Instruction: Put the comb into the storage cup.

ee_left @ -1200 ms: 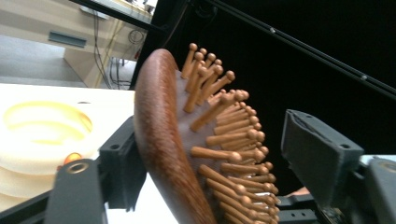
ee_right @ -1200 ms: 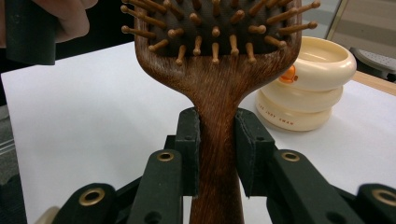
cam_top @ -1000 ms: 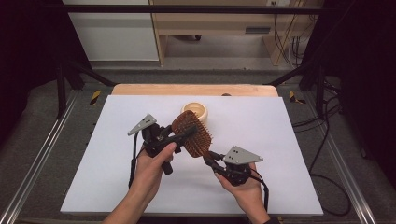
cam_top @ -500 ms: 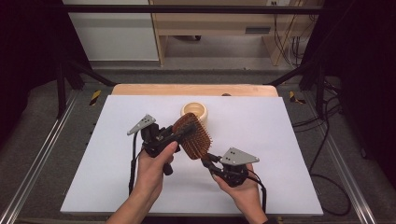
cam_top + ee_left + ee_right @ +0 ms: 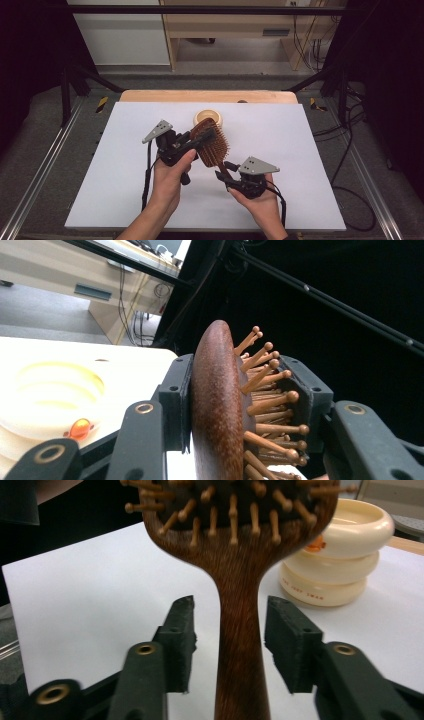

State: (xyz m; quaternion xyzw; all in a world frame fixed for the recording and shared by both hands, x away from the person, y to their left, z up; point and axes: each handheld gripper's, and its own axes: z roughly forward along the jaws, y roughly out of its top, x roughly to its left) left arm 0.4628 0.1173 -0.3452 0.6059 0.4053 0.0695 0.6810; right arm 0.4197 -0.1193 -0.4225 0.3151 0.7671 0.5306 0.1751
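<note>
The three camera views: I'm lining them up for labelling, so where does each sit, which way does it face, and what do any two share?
High view: above the person's side, facing forward and down on the table; forearms, hands, both grippers.
Left gripper view: rides the left gripper, jaws clamped on the hairbrush head.
Right gripper view: rides the right gripper, jaws open beside the brush handle.
Shared: both gripper views show the brush and the cream container.

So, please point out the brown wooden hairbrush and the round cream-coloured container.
brown wooden hairbrush [image 5: 240, 645], right gripper view, on its handle.
round cream-coloured container [image 5: 345, 545], right gripper view, on its side wall.
</note>
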